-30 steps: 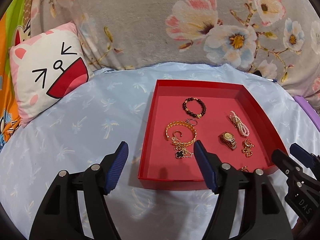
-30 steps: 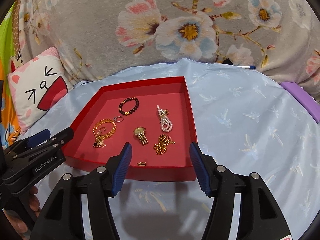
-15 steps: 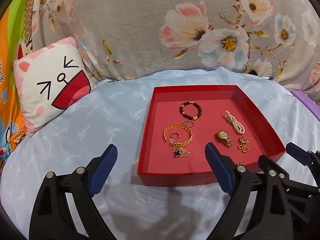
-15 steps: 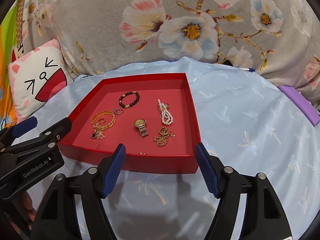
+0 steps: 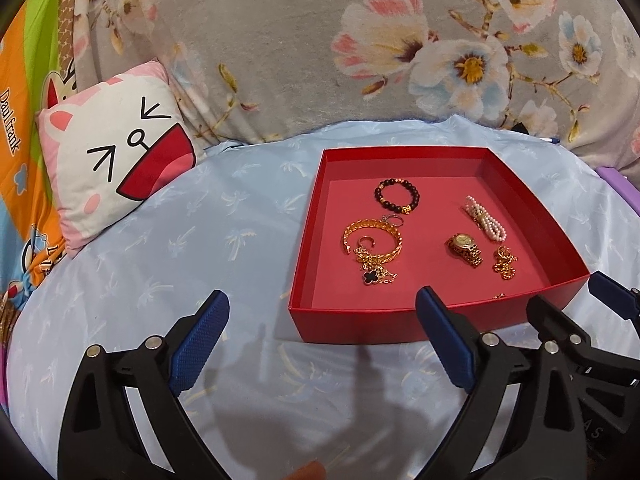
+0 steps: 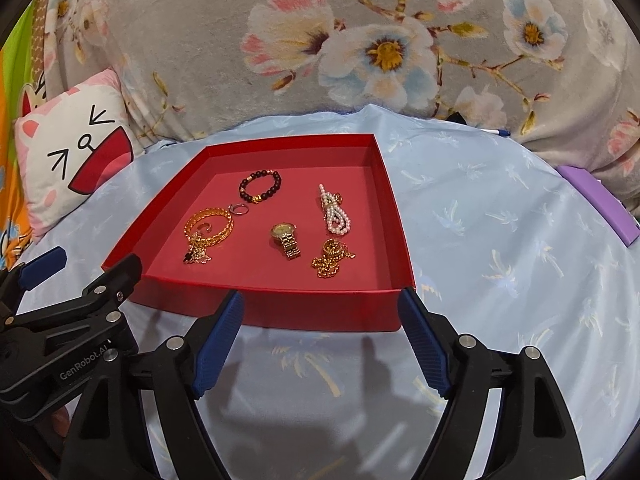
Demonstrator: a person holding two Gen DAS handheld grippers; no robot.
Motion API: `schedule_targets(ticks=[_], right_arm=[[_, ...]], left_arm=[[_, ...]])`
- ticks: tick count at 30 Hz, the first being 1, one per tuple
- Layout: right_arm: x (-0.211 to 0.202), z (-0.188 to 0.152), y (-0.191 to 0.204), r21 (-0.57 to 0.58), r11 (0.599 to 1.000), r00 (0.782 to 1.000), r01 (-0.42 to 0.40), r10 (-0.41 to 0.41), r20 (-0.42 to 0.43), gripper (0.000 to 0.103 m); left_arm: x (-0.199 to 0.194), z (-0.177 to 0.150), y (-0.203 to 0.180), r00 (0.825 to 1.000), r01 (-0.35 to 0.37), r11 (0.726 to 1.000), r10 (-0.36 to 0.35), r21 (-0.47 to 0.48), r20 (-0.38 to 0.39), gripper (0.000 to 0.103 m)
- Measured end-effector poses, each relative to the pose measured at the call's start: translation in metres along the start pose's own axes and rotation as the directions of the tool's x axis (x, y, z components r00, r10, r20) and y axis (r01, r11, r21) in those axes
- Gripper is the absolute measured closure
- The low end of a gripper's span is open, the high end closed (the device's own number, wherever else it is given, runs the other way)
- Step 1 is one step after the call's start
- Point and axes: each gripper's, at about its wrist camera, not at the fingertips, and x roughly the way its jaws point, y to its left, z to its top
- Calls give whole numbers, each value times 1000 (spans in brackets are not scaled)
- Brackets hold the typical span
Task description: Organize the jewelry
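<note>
A red tray (image 5: 360, 326) (image 6: 320, 312) sits on the light blue bedspread. In it lie a dark bead bracelet (image 5: 397, 197) (image 6: 260, 187), a gold bangle with a clover chain (image 5: 372, 240) (image 6: 208, 228), a gold watch (image 5: 464, 249) (image 6: 286, 238), a pearl string (image 5: 486, 222) (image 6: 335, 212) and a gold chain (image 5: 505, 263) (image 6: 332, 258). My left gripper (image 5: 322, 340) is open and empty, in front of the tray's near left corner. My right gripper (image 6: 320, 340) is open and empty, in front of the tray's near wall. Each gripper shows at the edge of the other view.
A cat-face pillow (image 5: 116, 160) (image 6: 68, 160) lies at the left. A floral grey blanket (image 5: 360, 60) rises behind the tray. A purple flat object (image 6: 596, 200) lies at the far right. A pen (image 6: 496, 132) lies near the blanket.
Both grippers have pulled back toward me from the tray and their jaws have spread wider. The jewelry in the tray has not moved.
</note>
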Motion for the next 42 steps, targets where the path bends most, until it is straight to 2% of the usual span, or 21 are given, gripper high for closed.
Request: schedule_targets(ticks=[19,25,42], right_arm=[[6,-8,-1,5,1000,999,31,-31,-17,18],[5,-8,0,0,999,999,41,-41,-14,17],[5,-8,-1,-1,999,999,46,-46,-15,17]], left_arm=[[10,-12,-2,1000,-7,1000,6,-20,-5,11],[13,-13,0,1000,7,1000,-8,-29,-24,10],[12,-13,-1,1000,-7,1000,7,-24,-20,10]])
